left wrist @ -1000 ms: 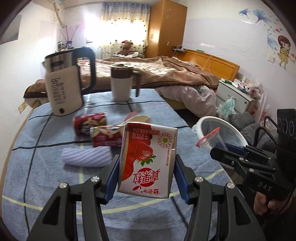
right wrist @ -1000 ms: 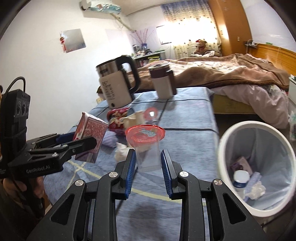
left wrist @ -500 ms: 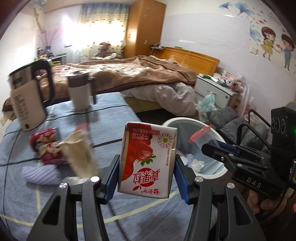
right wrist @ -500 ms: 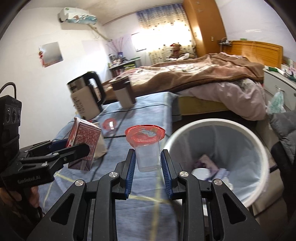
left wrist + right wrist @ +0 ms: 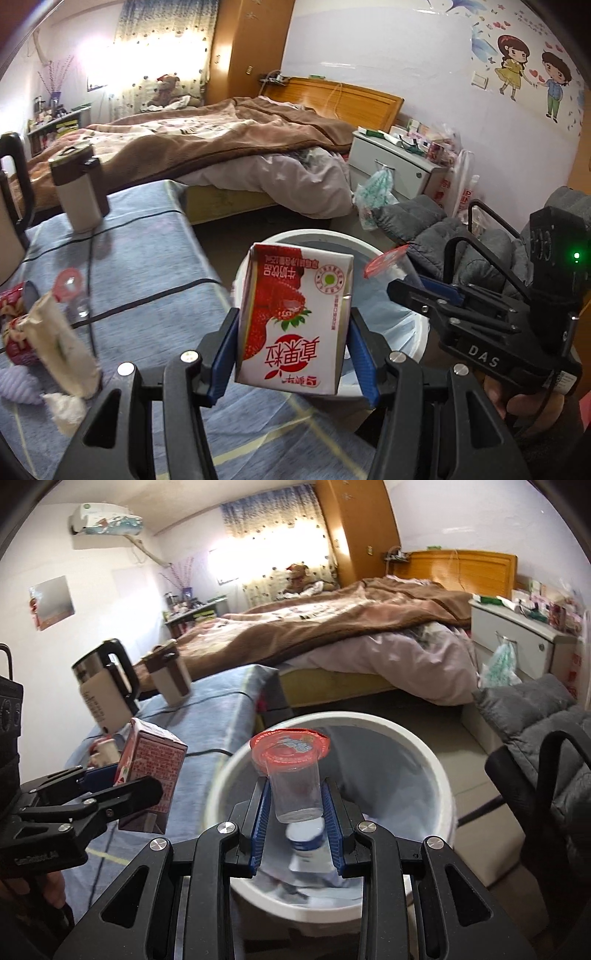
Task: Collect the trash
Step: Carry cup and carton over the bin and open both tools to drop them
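Left gripper (image 5: 295, 354) clamped on strawberry milk carton (image 5: 295, 317) by its flat sides, right gripper (image 5: 295, 823) pinching clear plastic cup (image 5: 295, 786) mid-wall, both over white trash bin (image 5: 439, 775); probably light, thin-walled, crushable, cup likely slick.

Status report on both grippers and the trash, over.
Left gripper shut on carton. Right gripper shut on cup, above bin. Nothing in the way.

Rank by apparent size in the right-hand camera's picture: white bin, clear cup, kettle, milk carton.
1. White bin.
2. Milk carton and kettle look alike, at different distances; unsure.
3. Clear cup.
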The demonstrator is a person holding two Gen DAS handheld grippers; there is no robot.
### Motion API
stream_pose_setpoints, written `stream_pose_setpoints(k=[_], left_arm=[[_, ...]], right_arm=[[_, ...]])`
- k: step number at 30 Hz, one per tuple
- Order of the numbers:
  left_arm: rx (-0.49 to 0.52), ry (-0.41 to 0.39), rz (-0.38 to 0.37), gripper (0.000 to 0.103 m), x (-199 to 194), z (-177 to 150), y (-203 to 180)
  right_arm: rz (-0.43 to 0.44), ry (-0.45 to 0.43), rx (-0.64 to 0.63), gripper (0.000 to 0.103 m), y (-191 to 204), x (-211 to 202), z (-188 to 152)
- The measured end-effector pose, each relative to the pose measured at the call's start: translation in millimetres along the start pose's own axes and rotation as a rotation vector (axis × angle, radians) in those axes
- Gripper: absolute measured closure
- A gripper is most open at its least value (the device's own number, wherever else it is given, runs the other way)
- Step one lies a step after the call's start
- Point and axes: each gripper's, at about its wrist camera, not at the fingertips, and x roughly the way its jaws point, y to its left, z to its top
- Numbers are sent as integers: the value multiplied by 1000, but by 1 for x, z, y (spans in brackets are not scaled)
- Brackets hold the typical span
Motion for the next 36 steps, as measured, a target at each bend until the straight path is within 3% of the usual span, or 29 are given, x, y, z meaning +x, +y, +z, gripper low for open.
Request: stream_pose_setpoints(k=[14, 17, 20, 36], left_arm=[[1, 79, -20, 45, 41, 5, -15], [5, 75, -24, 40, 41, 5, -18], [-6, 69, -23, 39, 38, 4, -16], [-90, -33, 44, 33, -18, -11, 28]], right_arm=[[-103, 91, 50, 73, -37, 25, -3], [-118, 99, 51, 71, -38, 27, -4], [-122, 102, 55, 61, -39, 26, -6], [-74, 61, 12, 60, -1, 12, -6]])
